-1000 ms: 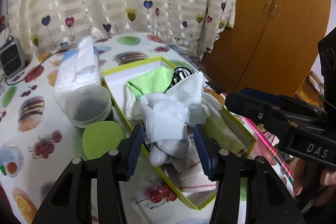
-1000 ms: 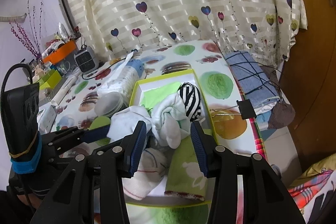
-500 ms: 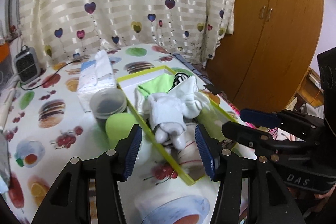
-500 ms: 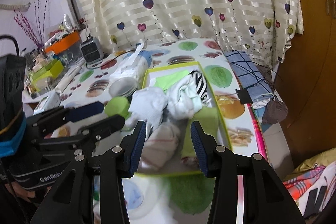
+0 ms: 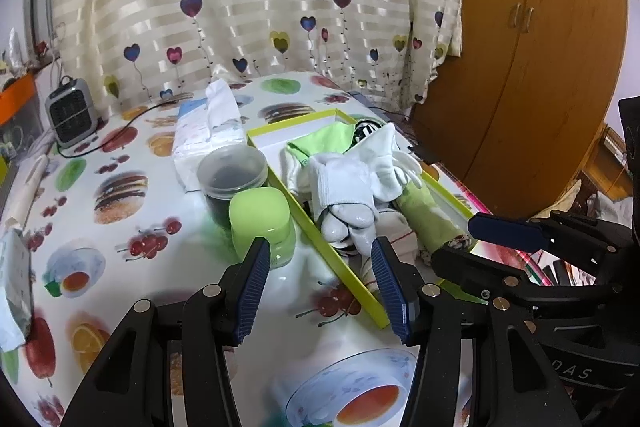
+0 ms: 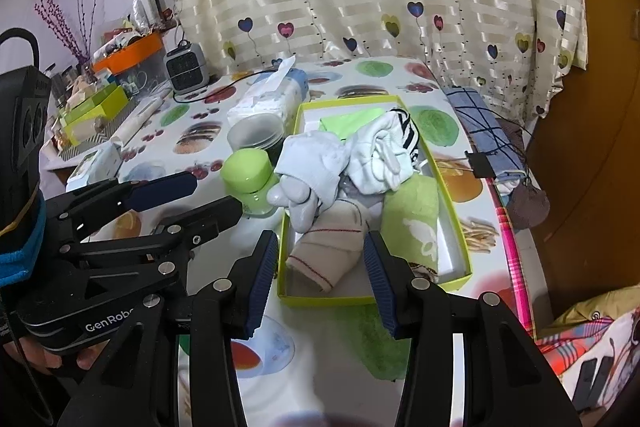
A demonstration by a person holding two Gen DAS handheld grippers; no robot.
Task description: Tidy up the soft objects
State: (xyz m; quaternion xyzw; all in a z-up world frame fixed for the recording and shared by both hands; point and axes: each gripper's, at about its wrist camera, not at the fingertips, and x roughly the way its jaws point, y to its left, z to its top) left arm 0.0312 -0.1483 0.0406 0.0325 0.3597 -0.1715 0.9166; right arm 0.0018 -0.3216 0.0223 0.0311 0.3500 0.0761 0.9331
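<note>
A shallow lime-green box (image 5: 298, 217) (image 6: 451, 203) on the fruit-print table holds a heap of soft things: white and grey socks (image 5: 346, 187) (image 6: 310, 167), a cream sock with red stripes (image 6: 324, 251), a zebra-striped piece (image 6: 406, 129) and a green towel (image 6: 412, 223). One grey sock toe hangs over the box's near-left wall. My left gripper (image 5: 320, 281) stands open and empty, short of the box's near corner. My right gripper (image 6: 318, 277) is also open and empty, just before the box's front wall. Each gripper shows in the other's view.
Left of the box stand a lime-lidded jar (image 5: 260, 223) (image 6: 248, 177), a clear plastic tub (image 5: 232, 171) and a tissue pack (image 5: 210, 131). A small heater (image 5: 72, 115) sits at the back left. Folded blue cloth (image 6: 480, 127) lies at the table's right edge. A wooden wardrobe (image 5: 520, 67) stands to the right.
Both grippers have drawn back from the box. The white socks that lay between the fingertips a second ago now lie in the box, farther off. Both stayed open.
</note>
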